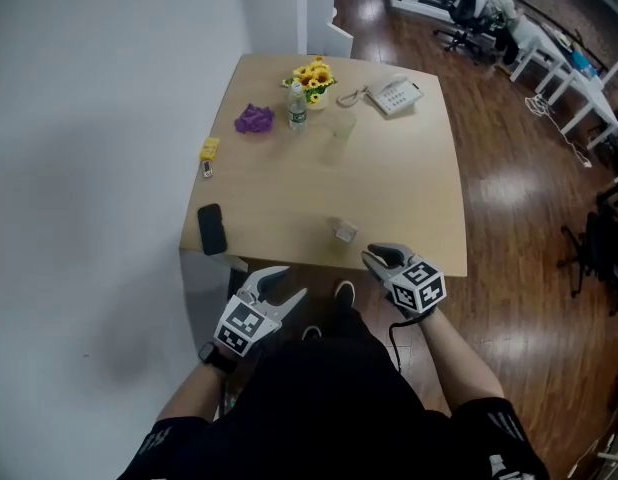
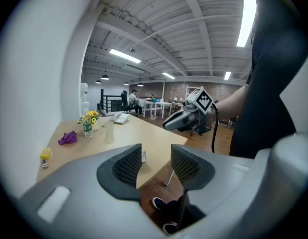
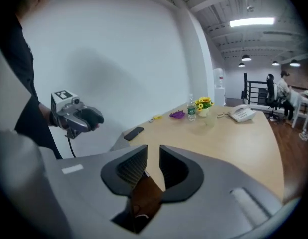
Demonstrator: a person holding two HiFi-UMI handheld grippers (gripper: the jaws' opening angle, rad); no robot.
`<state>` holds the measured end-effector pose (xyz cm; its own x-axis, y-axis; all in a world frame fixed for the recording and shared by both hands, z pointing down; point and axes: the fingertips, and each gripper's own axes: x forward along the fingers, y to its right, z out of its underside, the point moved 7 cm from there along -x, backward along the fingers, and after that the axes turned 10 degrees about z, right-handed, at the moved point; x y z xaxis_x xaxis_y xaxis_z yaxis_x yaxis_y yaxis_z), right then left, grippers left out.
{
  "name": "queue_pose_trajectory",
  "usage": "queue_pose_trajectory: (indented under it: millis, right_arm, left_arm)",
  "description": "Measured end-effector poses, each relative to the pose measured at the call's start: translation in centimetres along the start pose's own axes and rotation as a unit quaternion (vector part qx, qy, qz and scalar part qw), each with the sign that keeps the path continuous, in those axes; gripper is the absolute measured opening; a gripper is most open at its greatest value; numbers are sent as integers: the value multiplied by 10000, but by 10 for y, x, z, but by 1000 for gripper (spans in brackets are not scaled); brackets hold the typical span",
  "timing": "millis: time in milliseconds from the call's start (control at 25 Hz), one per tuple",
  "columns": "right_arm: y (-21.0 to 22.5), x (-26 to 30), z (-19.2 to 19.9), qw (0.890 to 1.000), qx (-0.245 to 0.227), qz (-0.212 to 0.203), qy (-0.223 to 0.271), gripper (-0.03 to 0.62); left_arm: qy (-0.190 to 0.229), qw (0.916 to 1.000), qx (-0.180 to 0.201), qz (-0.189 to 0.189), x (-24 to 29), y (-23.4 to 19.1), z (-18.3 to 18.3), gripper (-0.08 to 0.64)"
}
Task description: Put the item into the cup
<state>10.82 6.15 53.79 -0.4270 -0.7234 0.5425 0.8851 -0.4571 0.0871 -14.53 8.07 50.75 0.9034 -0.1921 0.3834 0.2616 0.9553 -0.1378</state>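
In the head view, both tools are seen held at the near edge of the counter [image 1: 419, 198]. The left hand-held gripper [image 1: 286, 286] is shown with its jaws spread and nothing between them, and the right hand-held gripper [image 1: 381, 256] is likewise parted and empty. This is borne out in each gripper's own view, where only counter edge and floor are framed between the pads. The item, a small pale block [image 1: 345, 231], is seen lying on the counter close to its near edge, just ahead of the right hand-held gripper; in the left gripper view only a sliver of it is shown beside one jaw. The clear cup [image 1: 341, 128] is placed well apart from it, toward the far end, near a bottle [image 1: 297, 108] and a pot of yellow flowers [image 1: 313, 76]. A black phone [image 1: 211, 228], a yellow object [image 1: 209, 149], a purple object [image 1: 254, 119] and a desk telephone [image 1: 394, 95] are laid out plainly in the head view. Ceiling lights [image 2: 124, 56] are shown only in the gripper views.
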Motion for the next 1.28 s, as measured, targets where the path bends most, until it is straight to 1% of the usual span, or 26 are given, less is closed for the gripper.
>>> queue_pose_trajectory:
  millis: [80, 240, 480, 600, 720, 840, 880, 920, 960, 1000, 1160, 1280]
  right_arm:
    - [10, 21, 7, 9992, -289, -21, -273, 94]
    - [29, 66, 21, 9947, -660, -149, -778, 101]
    - [60, 127, 47, 9784, -1319, -416, -1535, 109]
    - [70, 149, 57, 9709, -1440, -672, -1793, 109]
    - [76, 165, 65, 9633, -1452, -933, -2054, 109]
    - [77, 178, 72, 9537, -1508, -1165, -2327, 109]
    - [78, 182, 75, 9507, -1545, -1239, -2385, 106]
    - [78, 185, 76, 9487, -1583, -1296, -2411, 83]
    - [79, 187, 75, 9476, -1608, -1337, -2414, 39]
    - [79, 188, 74, 9471, -1621, -1370, -2407, 24]
    - [81, 186, 59, 9480, -1614, -1524, -2279, 14]
    - [91, 182, 32, 9551, -1617, -1505, -1972, 14]
  left_arm:
    - [-59, 9999, -91, -41, 8, -3, 3, 183]
    - [-187, 9993, -284, -154, 24, -15, 5, 184]
    - [-263, 9973, -566, -392, 57, -52, -5, 184]
    - [-287, 9963, -638, -495, 74, -71, -12, 184]
    - [-306, 9952, -732, -580, 88, -88, -18, 184]
    - [-356, 9937, -832, -665, 98, -102, -20, 184]
    - [-376, 9932, -861, -693, 101, -107, -19, 184]
    - [-393, 9927, -887, -722, 104, -112, -19, 184]
    - [-404, 9922, -909, -750, 106, -116, -20, 184]
    - [-407, 9919, -927, -773, 108, -120, -21, 184]
    - [-398, 9914, -928, -829, 115, -132, -27, 184]
    - [-386, 9910, -929, -883, 119, -141, -33, 184]
